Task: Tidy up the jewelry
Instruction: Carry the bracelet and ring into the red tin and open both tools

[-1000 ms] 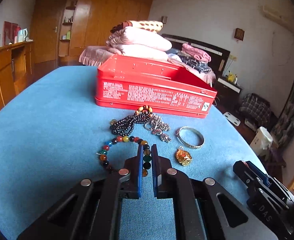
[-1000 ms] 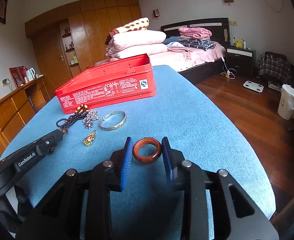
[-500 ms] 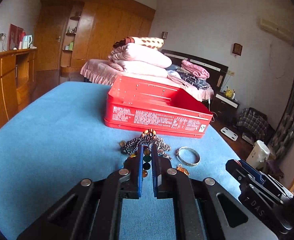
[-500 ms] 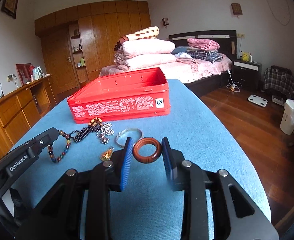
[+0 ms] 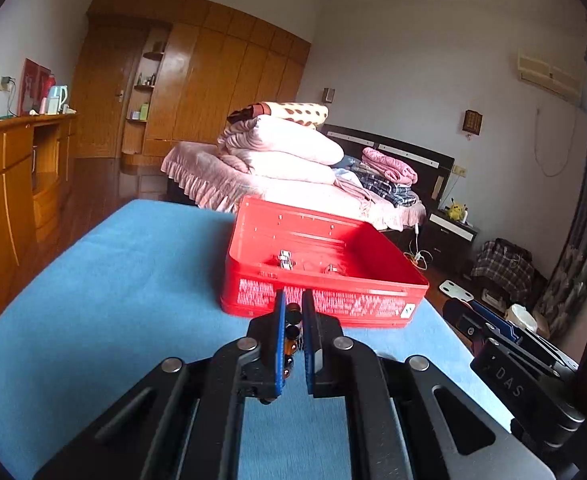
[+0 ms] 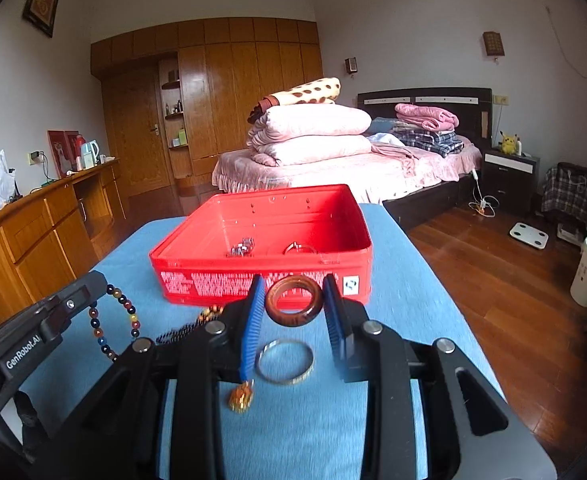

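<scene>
Jewelry: split between the two grippers, the blue tabletop and the red tin.
Left gripper [image 5: 292,322]: jaws clamped on a bead bracelet [image 6: 114,322]; in the right wrist view the multicoloured loop hangs from its tip, clear of the cloth.
Right gripper [image 6: 293,304]: its blue pads [image 6: 253,320] pinch a brown ring [image 6: 293,300] from both sides, the ring lying roughly flat between them, in the air in front of the tin.
Below the right gripper: a silver bangle [image 6: 285,361] lies flat on the table [image 6: 393,248]; a small gold charm [image 6: 240,397] sits just beside it to the left.
Left of the bangle: a dark bead string [image 6: 181,332] with orange beads at its far end rests on the cloth, partly hidden by the gripper body.
Red tin [image 6: 261,256]: open, standing on the table beyond both grippers, white print on its front wall.
Inside the tin: a small silvery piece [image 6: 242,247] and a thin metal ring [image 6: 299,247], apart from each other on the bottom.
Background: a bed [image 6: 353,168] with folded pink bedding, and wooden wardrobes [image 6: 233,92] along the far wall.
</scene>
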